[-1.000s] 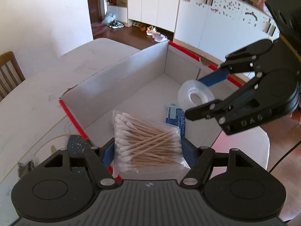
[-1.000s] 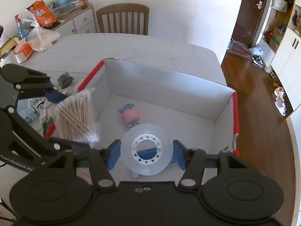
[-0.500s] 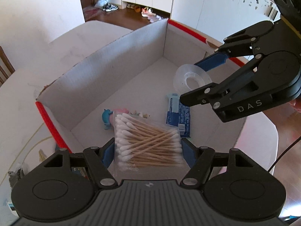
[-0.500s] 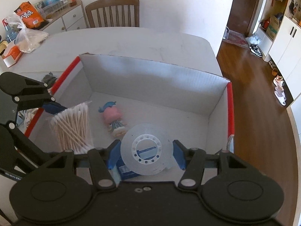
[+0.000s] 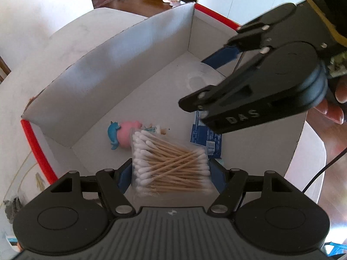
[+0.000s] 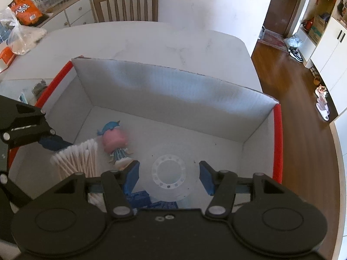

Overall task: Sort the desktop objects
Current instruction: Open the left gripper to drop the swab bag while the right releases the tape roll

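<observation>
Inside the white cardboard box (image 6: 173, 99) w/ red edges, the left gripper (image 5: 171, 169) was clamped on a clear packet of cotton swabs (image 5: 171, 166), wooden sticks w/ white tips, held just above the floor near the box's left wall. The right gripper (image 6: 169, 173) stood spread wide, jaws apart from the clear tape roll (image 6: 169, 171) lying flat on the floor between them; also in the box were a pink-haired doll (image 6: 116, 143) on its back & a blue packet (image 5: 206, 138). In the left wrist view the swabs' long axis ran roughly across the jaws, left to right, sticks somewhat criss-crossed.
</observation>
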Tool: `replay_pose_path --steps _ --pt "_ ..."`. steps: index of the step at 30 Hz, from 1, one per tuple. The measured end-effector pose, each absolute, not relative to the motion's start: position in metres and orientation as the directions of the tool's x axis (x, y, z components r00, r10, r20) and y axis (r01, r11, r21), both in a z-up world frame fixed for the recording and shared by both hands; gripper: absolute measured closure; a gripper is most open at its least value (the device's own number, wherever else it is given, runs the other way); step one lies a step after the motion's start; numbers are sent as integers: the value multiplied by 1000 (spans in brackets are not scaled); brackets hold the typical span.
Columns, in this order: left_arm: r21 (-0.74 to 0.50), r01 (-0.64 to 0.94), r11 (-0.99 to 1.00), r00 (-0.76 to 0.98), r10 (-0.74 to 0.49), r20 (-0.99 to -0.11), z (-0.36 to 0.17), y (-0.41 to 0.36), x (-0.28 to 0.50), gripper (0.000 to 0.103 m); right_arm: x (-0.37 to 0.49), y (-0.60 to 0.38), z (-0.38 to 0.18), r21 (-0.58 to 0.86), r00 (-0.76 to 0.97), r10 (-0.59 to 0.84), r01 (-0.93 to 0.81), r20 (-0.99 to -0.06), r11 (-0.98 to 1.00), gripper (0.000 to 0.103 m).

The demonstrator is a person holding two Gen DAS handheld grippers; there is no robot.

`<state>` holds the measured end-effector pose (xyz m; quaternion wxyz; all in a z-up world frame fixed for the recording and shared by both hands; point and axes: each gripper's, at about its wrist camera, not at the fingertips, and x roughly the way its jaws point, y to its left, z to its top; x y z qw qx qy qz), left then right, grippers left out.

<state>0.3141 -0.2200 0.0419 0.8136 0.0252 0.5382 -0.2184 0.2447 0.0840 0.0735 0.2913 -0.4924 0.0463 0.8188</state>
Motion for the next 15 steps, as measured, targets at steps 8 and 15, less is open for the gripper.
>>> replay_pose_path --steps 8,15 --pt "-165 407 898 274 -293 -916 31 -230 315 31 234 96 64 -204 -318 409 -520 -855 -829 44" --pt "-155 427 891 211 -264 -941 22 -237 317 31 222 104 51 -200 -280 389 -524 -878 -828 44"
